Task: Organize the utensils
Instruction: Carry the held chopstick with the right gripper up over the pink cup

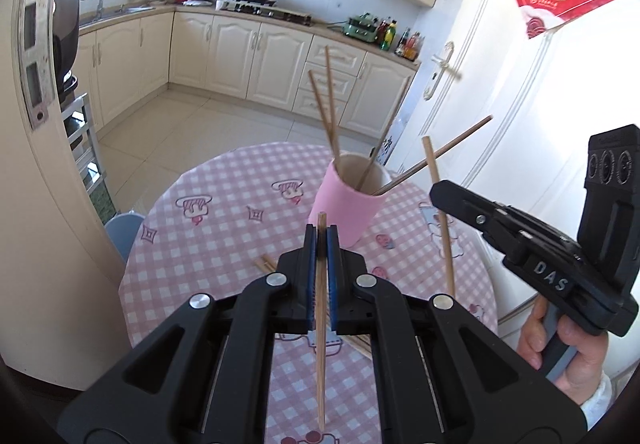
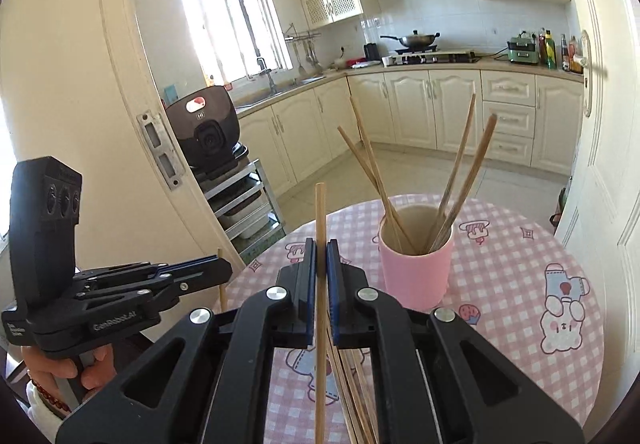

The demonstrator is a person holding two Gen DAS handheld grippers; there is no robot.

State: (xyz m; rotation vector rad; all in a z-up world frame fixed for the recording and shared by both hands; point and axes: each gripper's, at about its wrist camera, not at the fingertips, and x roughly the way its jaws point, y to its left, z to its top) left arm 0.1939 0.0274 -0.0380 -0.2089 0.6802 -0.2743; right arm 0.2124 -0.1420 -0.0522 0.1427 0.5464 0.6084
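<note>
My left tongs [image 1: 321, 234] are pinched tight on one wooden chopstick [image 1: 321, 324]. It stands nearly upright between the blue pads, its blunt end poking just above the fingertips and its long shaft running down under the black frame toward the table. My right tongs [image 2: 321, 250] are clamped the same way on a second chopstick [image 2: 320, 284], also close to vertical, with more of its length showing above the pads.

Both sticks hang above the round table [image 1: 208, 244], which wears a pink and white checked cloth printed with cartoon figures. On it stands a pink cup [image 2: 416, 272], smooth and cylindrical with a pale inside. Four chopsticks [image 2: 460, 180] already lean in it, thick ends up, fanning out in two pairs toward opposite sides of the rim. More loose chopsticks [image 2: 354, 396] lie flat on the cloth below my right tongs, side by side in a bundle. All are thin, straight, light brown wood with a matte grain.
</note>
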